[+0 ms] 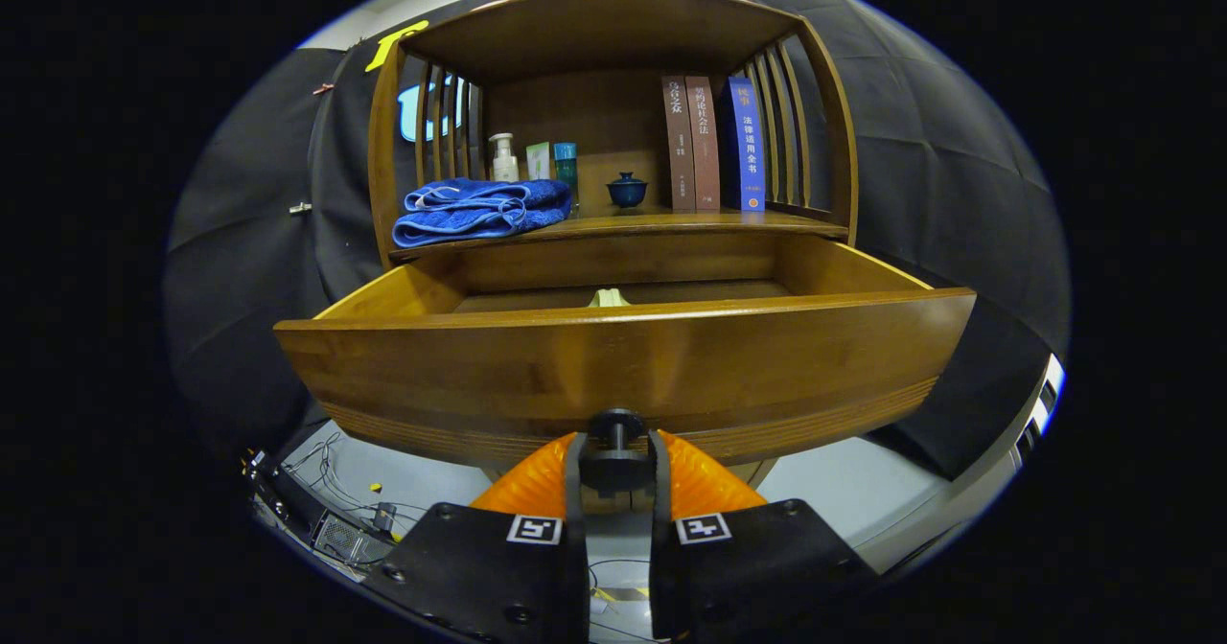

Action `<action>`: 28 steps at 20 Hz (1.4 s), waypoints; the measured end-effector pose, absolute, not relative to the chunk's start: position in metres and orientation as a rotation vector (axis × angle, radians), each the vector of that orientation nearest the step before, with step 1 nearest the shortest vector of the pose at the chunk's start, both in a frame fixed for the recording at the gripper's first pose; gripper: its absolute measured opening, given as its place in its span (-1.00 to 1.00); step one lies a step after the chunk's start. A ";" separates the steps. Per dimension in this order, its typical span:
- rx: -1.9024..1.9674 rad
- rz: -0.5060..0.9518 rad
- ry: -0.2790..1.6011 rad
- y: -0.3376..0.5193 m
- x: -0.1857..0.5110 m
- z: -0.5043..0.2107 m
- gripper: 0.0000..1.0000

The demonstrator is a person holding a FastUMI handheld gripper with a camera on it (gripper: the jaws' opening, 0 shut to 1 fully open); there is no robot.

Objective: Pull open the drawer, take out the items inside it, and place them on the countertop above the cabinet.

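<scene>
tool [616,457]: orange fingers [537,486] pinching the small dark knob [615,428] on the drawer front, one on each side, close together.
drawer [623,356]: pulled well out from the wood cabinet [383,146], front just ahead of the fingers.
item inside [608,297]: pale thing, only its top peeks over the drawer front; can't tell what it is.
table [690,223]: top of the cabinet above the drawer. Has a folded blue towel [479,209], pump bottle [502,159], small boxes [554,160], blue lidded cup [627,190], 3 books [714,144] standing upright.
room: dark cloth wall [959,165] behind; pale floor [853,491] below w/ wires [335,491].
</scene>
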State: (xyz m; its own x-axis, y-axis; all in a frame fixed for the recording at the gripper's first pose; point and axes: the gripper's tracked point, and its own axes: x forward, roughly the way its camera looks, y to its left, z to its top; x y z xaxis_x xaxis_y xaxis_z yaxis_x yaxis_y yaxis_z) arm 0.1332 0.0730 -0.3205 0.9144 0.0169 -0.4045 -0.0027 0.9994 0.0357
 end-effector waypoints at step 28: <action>0.032 0.072 0.792 0.077 0.235 -0.239 1.00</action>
State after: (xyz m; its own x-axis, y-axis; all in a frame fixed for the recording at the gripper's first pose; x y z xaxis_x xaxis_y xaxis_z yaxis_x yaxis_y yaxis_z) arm 0.2354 0.0766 -0.2385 0.7002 0.0769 -0.7098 -0.0529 0.9970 0.0559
